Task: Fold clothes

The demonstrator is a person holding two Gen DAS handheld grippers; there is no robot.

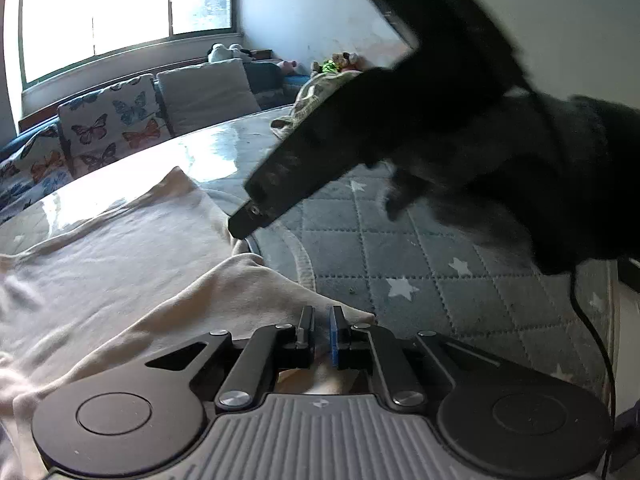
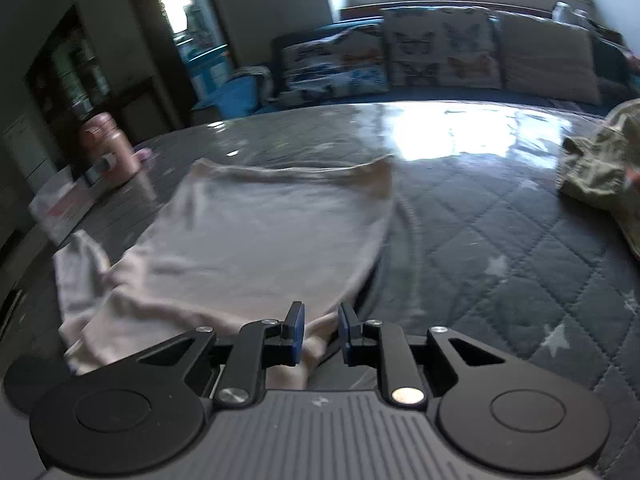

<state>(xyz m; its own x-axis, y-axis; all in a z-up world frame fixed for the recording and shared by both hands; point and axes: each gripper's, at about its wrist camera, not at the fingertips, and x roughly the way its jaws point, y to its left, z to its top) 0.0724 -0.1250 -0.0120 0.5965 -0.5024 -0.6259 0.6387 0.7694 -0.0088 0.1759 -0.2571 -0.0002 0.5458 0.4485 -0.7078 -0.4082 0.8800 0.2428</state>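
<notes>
2 close wrist views angled down, sharing pale garment [image 1: 120,248] and sofa [image 2: 440,52]

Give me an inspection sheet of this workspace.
Surface: grey quilted star-print cover, glossy at the far side.
Job's things: pale pink cloth garment spread flat, near edge bunched.
Clutter: olive crumpled garment; pink metal bottle.
Grippers: left tool nearly shut on the pale garment's fold; right tool slightly open, cloth between the pads.
Cables: black cable hanging from the right tool.
Surroundings: butterfly-print cushions, bright window.
</notes>
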